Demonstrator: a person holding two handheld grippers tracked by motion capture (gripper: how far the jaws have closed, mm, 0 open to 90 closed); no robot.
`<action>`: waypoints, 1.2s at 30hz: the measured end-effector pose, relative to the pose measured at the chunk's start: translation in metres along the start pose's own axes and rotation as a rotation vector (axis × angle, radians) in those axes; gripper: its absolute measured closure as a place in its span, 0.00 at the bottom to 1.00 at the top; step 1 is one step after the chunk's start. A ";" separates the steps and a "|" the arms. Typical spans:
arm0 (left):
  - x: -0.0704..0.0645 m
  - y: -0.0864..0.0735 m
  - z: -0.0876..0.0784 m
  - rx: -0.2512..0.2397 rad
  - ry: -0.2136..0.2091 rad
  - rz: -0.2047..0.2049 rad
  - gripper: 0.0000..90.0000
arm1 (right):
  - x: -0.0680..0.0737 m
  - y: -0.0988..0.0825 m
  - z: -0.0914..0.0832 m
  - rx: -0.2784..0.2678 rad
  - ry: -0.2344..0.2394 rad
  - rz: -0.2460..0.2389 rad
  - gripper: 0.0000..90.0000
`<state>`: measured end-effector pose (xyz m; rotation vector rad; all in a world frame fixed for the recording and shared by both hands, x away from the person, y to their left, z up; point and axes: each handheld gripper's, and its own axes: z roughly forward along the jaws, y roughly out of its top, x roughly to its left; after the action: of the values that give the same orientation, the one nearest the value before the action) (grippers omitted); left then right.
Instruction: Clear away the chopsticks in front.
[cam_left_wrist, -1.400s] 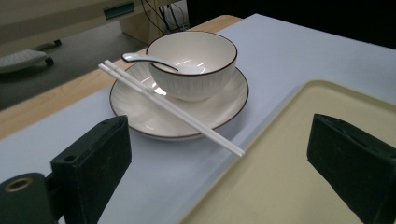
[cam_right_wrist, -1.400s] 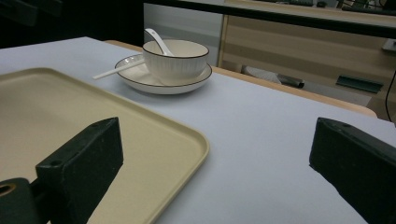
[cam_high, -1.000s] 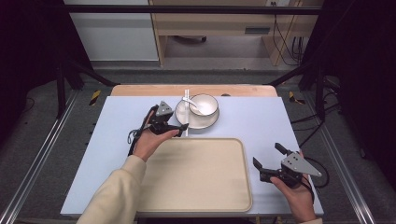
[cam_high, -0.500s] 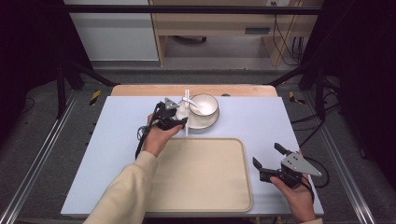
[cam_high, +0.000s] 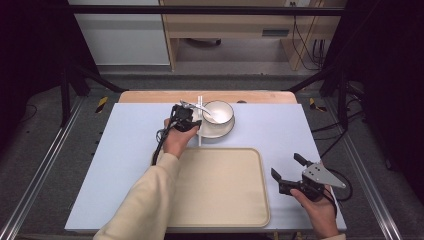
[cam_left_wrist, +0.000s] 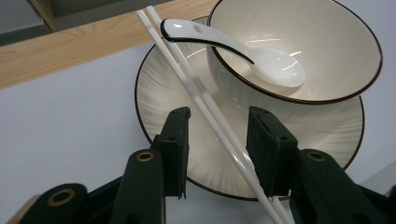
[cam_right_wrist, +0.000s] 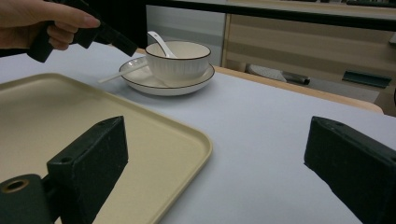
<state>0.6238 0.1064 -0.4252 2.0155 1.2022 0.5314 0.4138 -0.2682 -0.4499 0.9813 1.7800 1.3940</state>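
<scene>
A white bowl (cam_high: 218, 111) (cam_left_wrist: 317, 46) with a dark rim stands on a ribbed white plate (cam_high: 221, 132) (cam_left_wrist: 159, 98) at the far middle of the table. A white spoon (cam_left_wrist: 261, 56) rests in the bowl. A pair of white chopsticks (cam_high: 199, 137) (cam_left_wrist: 201, 88) lies across the plate's left edge. My left gripper (cam_high: 194, 122) (cam_left_wrist: 219, 140) straddles the chopsticks. Its jaws have just been closing, and a gap still shows on each side of the sticks. My right gripper (cam_high: 284, 165) (cam_right_wrist: 217, 140) stands open over the table, right of the tray, with nothing in it.
A large beige tray (cam_high: 220, 195) (cam_right_wrist: 70, 107) lies at the near middle of the pale blue table (cam_high: 125, 150). A wooden strip (cam_high: 150, 96) runs along the far edge. Beyond it are a cabinet and cables on the floor.
My left hand has moved right and forward to the plate, and its jaws have narrowed around the chopsticks. The right gripper has kept still.
</scene>
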 end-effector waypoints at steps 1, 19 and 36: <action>0.001 0.000 0.004 0.001 0.001 -0.016 0.67 | -0.001 0.000 0.000 0.001 0.001 0.006 0.07; 0.001 -0.005 0.021 0.037 0.031 -0.041 0.73 | -0.002 0.000 -0.001 0.008 0.006 0.014 0.07; 0.000 -0.007 0.024 0.047 0.016 -0.113 0.85 | -0.001 -0.001 0.000 0.010 0.008 0.008 0.08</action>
<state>0.6357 0.0995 -0.4468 1.9716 1.3409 0.4684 0.4140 -0.2693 -0.4505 0.9907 1.7929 1.3971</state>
